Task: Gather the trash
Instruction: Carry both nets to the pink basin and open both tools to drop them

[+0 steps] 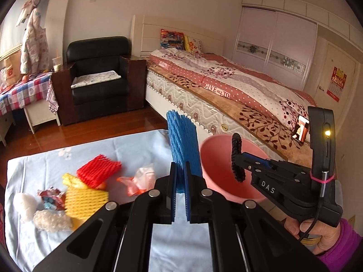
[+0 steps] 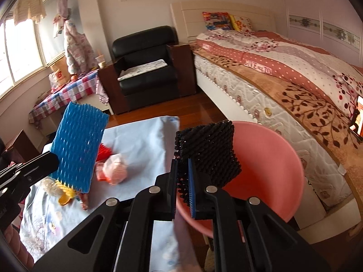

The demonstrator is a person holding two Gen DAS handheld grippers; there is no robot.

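My left gripper (image 1: 180,195) is shut on a blue foam net sleeve (image 1: 182,145), which stands upright beside the pink basin (image 1: 217,188). My right gripper (image 2: 182,192) is shut on a black foam net sleeve (image 2: 207,147) held over the pink basin (image 2: 267,158). In the left wrist view the right gripper (image 1: 238,165) hangs over the basin with the black net (image 1: 237,156). In the right wrist view the blue net (image 2: 78,149) hangs above the table in the left gripper (image 2: 54,159). On the pale blue cloth (image 1: 136,145) lie red (image 1: 98,173) and yellow (image 1: 85,201) nets, white foam (image 1: 51,221) and wrappers (image 1: 141,178).
A bed (image 1: 226,83) runs along the right, close behind the basin. A black armchair (image 1: 99,77) and a checked-cloth table (image 1: 22,90) stand at the back left. A phone (image 1: 300,129) lies on the bed. Wooden floor (image 1: 102,129) shows beyond the table.
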